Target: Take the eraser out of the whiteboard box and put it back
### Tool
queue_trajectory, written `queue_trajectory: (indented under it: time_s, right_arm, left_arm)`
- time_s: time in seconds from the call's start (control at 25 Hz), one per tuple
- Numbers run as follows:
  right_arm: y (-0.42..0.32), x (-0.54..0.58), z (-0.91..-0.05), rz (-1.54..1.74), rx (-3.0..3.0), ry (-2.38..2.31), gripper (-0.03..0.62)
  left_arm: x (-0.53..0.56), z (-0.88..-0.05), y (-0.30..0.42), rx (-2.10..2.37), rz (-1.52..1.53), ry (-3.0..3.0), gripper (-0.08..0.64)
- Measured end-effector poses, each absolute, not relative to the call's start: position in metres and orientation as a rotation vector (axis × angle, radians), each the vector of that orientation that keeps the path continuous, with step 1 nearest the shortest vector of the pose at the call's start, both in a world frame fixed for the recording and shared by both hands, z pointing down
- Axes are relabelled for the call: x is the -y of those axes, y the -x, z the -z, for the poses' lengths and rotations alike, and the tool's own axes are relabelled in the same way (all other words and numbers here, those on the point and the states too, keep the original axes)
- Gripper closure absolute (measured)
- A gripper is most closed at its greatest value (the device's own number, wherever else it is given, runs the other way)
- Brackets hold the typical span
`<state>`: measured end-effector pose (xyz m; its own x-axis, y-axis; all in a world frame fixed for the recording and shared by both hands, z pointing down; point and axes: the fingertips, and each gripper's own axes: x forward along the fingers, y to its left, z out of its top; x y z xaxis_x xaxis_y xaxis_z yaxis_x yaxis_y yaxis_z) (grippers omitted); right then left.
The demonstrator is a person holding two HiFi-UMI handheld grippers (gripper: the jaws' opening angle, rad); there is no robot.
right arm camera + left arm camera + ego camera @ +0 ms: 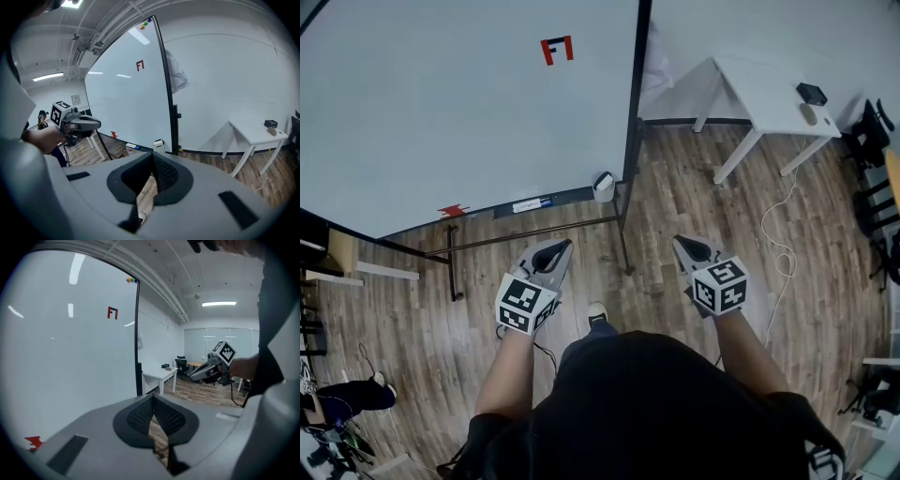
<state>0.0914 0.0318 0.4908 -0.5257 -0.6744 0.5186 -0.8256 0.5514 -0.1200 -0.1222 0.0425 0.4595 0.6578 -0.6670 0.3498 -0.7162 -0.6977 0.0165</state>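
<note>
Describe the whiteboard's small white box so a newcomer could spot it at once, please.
Find the big whiteboard and follow the tray along its lower edge to the right-hand end, by the black frame post. The box sits there: small, white and upright, unlike the flat blue-and-white strip and red piece further left.

whiteboard [441,103] white, red mark [557,50] | floor [675,216] brown wood-grain | table [769,94] white | left tongs [561,249] grey, cube [525,305] black-white squares

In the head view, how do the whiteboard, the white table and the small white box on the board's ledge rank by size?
1. whiteboard, by far the largest
2. table
3. box, clearly smallest
</note>
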Motion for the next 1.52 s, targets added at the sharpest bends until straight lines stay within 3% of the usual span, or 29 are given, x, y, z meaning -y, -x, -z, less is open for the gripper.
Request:
queue_trajectory:
  time_s: [1.0, 1.52]
  right_arm:
    - [-0.023, 0.039, -0.488, -0.504, 2.305, -1.305, 0.598]
    - [-0.036, 0.044, -0.486, -0.505, 2.292, -1.348, 0.598]
  left_arm:
    - [0.052, -0.465, 0.187, 1.018, -0.461, -2.776, 0.548]
    - [0.066, -0.462, 0.171, 0.960, -0.490, -2.819, 0.548]
